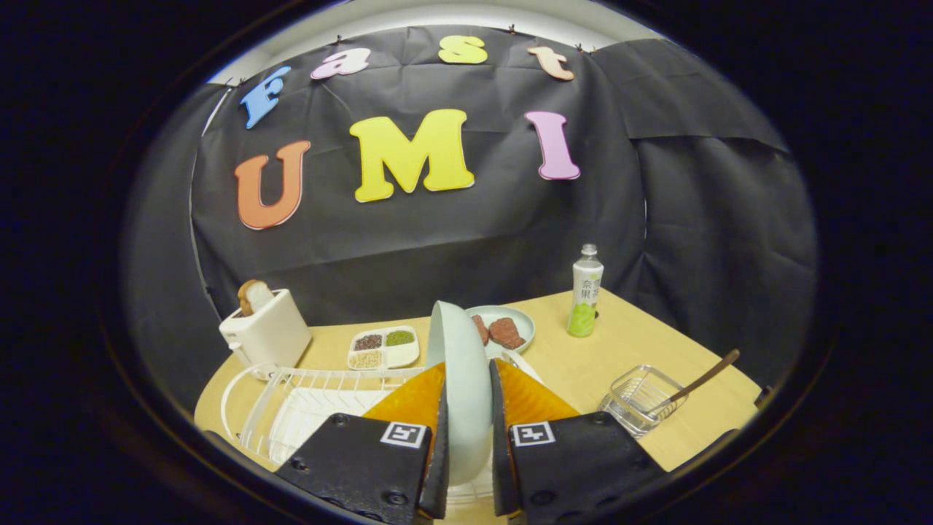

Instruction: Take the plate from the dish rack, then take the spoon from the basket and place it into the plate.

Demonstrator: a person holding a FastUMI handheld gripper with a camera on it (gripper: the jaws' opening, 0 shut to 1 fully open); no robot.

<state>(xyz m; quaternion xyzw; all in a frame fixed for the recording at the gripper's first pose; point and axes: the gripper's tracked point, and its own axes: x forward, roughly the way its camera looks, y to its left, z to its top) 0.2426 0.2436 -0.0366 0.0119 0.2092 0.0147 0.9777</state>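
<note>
We see the plate point(461, 379) standing on edge, clamped between both fingers of the tool point(466, 408), above the rack point(291, 408). Its lower rim is hidden behind the fingers. To the right, well apart across bare tabletop point(619, 350), the spoon point(703, 379) leans in the basket point(641, 399). Beyond the plate a dish point(519, 321) is partly hidden.
</note>
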